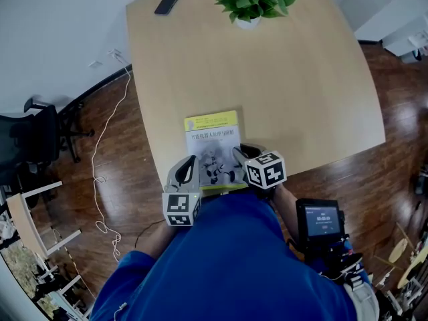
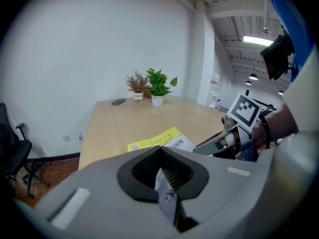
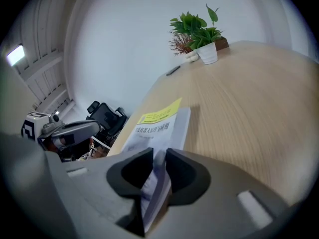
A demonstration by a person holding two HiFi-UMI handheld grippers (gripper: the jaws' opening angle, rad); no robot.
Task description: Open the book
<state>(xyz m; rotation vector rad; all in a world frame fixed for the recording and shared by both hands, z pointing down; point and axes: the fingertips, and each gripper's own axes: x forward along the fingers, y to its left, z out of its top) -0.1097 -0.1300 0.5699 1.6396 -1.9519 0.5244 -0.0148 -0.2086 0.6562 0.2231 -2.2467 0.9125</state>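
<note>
A book (image 1: 212, 146) with a yellow band and a white cover lies shut at the near edge of the wooden table (image 1: 287, 79). My left gripper (image 1: 189, 174) sits at the book's near left corner. In the left gripper view its jaws (image 2: 162, 171) are shut on a thin white sheet at the book's (image 2: 159, 139) edge. My right gripper (image 1: 239, 158) is at the near right corner. In the right gripper view it (image 3: 158, 171) is shut on the fore edge of the book (image 3: 157, 126), with a stack of pages between the jaws.
A potted plant (image 1: 251, 2) and a dark phone (image 1: 168, 2) stand at the table's far end. An office chair (image 1: 37, 142) and a white cable (image 1: 100, 179) are on the floor to the left. A small screen device (image 1: 319, 221) is by the person's right side.
</note>
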